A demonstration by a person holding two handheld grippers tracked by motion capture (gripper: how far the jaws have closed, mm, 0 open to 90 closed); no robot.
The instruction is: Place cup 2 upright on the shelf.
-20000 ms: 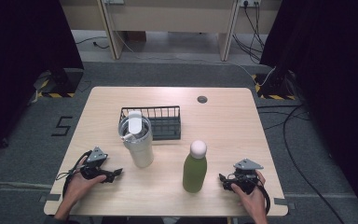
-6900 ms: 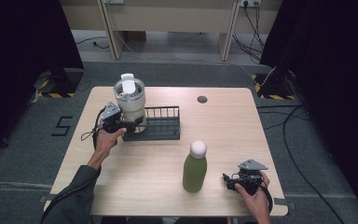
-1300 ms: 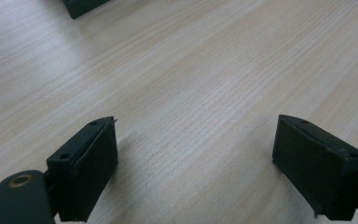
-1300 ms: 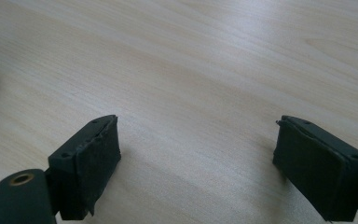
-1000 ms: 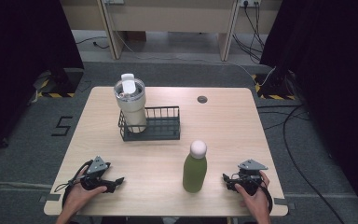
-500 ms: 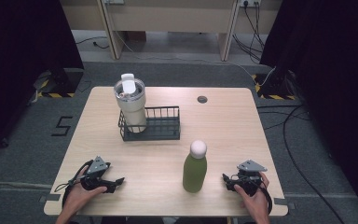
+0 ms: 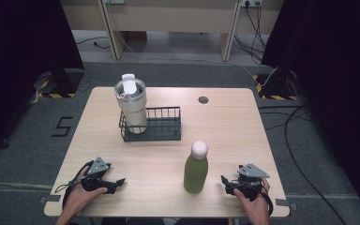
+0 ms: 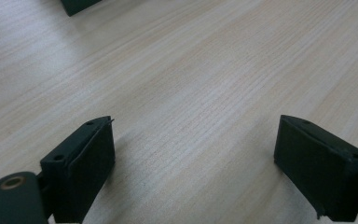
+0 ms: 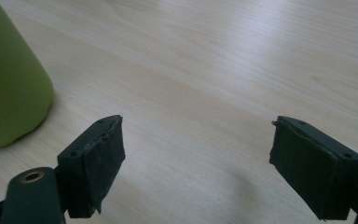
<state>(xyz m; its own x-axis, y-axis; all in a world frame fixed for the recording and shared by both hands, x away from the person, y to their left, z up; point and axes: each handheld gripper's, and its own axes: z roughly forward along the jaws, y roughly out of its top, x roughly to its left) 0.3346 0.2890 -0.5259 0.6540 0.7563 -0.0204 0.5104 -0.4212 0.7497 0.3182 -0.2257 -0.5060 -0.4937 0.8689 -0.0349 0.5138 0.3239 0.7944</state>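
A white tumbler [image 7: 131,105] with a lid stands upright in the left end of a black wire basket [image 7: 161,127] at the table's back left. A green bottle [image 7: 196,168] with a white cap stands on the front right part of the table, and its base [image 9: 9,79] shows at the left of the right gripper view. My left gripper [image 7: 118,182] rests low at the front left, open, with bare wood between its jaws [image 8: 193,154]. My right gripper [image 7: 225,183] sits just right of the bottle, open and holding nothing [image 9: 196,149].
The wooden table [image 7: 225,126] has a small round grommet [image 7: 203,100] near its back edge. A corner of the basket [image 8: 77,4] shows at the top of the left gripper view. Cables and table legs lie on the floor beyond the far edge.
Twenty seconds ago the tumbler stood on the table in front of the basket; the left gripper carried it into the basket and returned to the front left. Over the last second nothing has moved.
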